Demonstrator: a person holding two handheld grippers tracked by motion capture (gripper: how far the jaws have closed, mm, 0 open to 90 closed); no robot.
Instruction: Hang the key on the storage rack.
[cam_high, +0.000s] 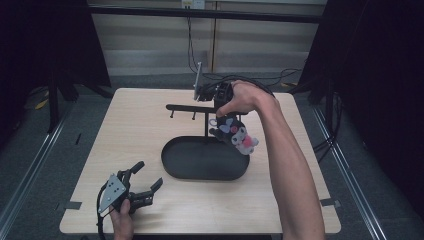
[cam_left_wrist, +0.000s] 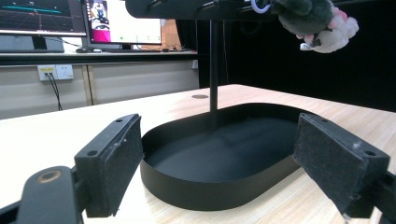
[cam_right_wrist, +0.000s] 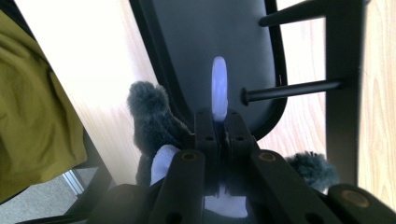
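A black stand with an oval tray base (cam_high: 172, 162), a thin post (cam_left_wrist: 214, 70) and a top bar with short pegs (cam_high: 182, 107) sits mid-table. My right gripper (cam_high: 223, 100) hangs over the bar's right end, shut on the pale ring (cam_right_wrist: 219, 88) of a grey plush keychain toy (cam_high: 236, 134) that dangles below it. In the right gripper view the ring stands just left of a peg's tip (cam_right_wrist: 246, 95). My left gripper (cam_high: 141, 180) rests open near the table's front left, facing the tray (cam_left_wrist: 205, 191), nothing between its pads (cam_left_wrist: 116, 158).
The wooden table (cam_high: 130, 135) has bare room left of the stand. Cables (cam_high: 260, 80) trail off its far edge. Monitors (cam_left_wrist: 121, 21) stand on a desk beyond. Dark curtains flank both sides.
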